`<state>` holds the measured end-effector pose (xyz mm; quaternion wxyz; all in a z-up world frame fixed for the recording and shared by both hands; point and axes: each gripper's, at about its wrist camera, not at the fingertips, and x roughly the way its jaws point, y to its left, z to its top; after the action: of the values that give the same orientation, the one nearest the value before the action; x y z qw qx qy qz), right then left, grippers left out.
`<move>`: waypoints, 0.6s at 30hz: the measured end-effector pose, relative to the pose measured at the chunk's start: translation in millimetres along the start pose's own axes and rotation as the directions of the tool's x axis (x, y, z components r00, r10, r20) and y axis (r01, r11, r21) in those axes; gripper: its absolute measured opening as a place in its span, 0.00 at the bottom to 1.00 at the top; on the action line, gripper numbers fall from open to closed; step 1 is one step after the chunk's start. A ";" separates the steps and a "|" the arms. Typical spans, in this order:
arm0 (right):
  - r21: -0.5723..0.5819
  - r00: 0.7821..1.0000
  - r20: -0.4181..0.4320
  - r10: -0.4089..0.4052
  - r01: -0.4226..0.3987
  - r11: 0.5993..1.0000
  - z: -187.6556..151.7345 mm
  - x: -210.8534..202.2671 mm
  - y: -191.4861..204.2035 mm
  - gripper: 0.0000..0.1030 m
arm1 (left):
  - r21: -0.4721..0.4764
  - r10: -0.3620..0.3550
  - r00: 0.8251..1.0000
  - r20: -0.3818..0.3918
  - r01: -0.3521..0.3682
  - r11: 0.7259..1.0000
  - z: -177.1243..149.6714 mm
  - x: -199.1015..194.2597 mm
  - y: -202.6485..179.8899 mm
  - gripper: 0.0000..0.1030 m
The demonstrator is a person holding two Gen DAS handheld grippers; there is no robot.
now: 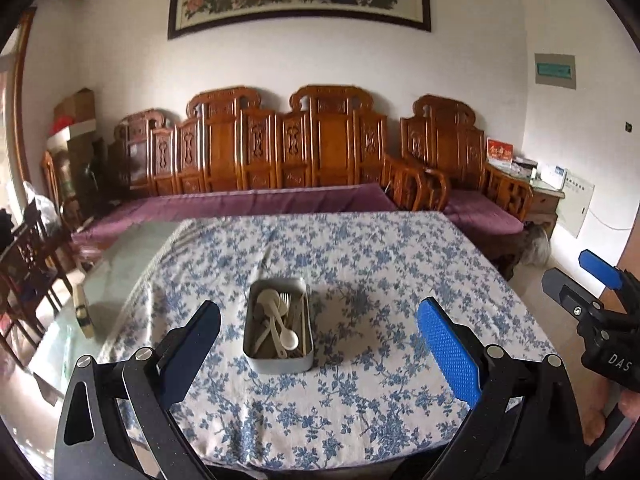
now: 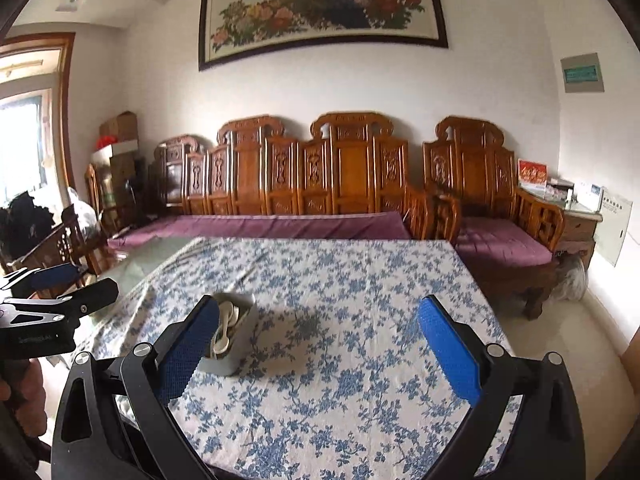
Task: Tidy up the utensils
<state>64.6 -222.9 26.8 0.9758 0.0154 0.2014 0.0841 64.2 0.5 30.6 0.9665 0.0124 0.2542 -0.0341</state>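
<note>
1. The left gripper point(image 1: 318, 344) hangs above the near part of the table with its jaws spread wide and nothing between the blue pads point(image 1: 448, 356).
2. Seen through that gap in the left wrist view, a grey metal tin point(image 1: 279, 322) sits on the cloth, clear of both fingers and a little beyond them.
3. Inside the tin lie pale plastic utensils point(image 1: 280, 320): a white spoon point(image 1: 285, 334) with its bowl toward the near end, a fork whose tines show near the far end, and some thin sticks along the right wall. I cannot tell the full count.
4. The right gripper point(image 2: 318, 344) also stands with its jaws wide apart and empty, over the cloth to the right of the tin.
5. In the right wrist view the tin point(image 2: 236, 344) is partly hidden behind the left-hand finger of that gripper; whether they touch cannot be told.
6. Each gripper appears at the edge of the other's view, held off the table's sides.
7. The table wears a white tablecloth point(image 1: 360, 264) printed with blue flowers; a bare glass strip shows along its left edge.
8. Beyond the table stands a carved wooden sofa point(image 1: 280, 148) with purple cushions, and a matching armchair point(image 1: 452, 148) to its right.
9. A framed flower picture point(image 2: 320, 8) hangs on the white wall above.
</note>
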 end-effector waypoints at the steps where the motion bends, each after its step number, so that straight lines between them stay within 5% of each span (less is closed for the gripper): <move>1: -0.001 1.000 0.016 0.000 0.000 1.000 3.1 -5.9 0.8 0.97 | 0.003 0.004 1.000 0.010 -0.004 1.000 1.9 -5.4 -1.2 0.92; 8: -0.014 0.996 0.094 -0.007 0.008 1.000 17.1 -39.4 5.6 0.97 | 0.002 0.023 0.998 0.065 -0.023 1.000 7.2 -36.4 -1.0 0.92; 18: -0.008 0.995 0.099 -0.013 0.014 1.000 18.5 -43.4 6.3 0.97 | -0.014 0.046 0.997 0.066 -0.046 0.999 4.2 -41.3 5.7 0.92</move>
<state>31.7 -224.0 61.1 0.9852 0.0142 0.1525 0.0774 30.8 8.6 54.6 0.9749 0.0109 0.2221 -0.0106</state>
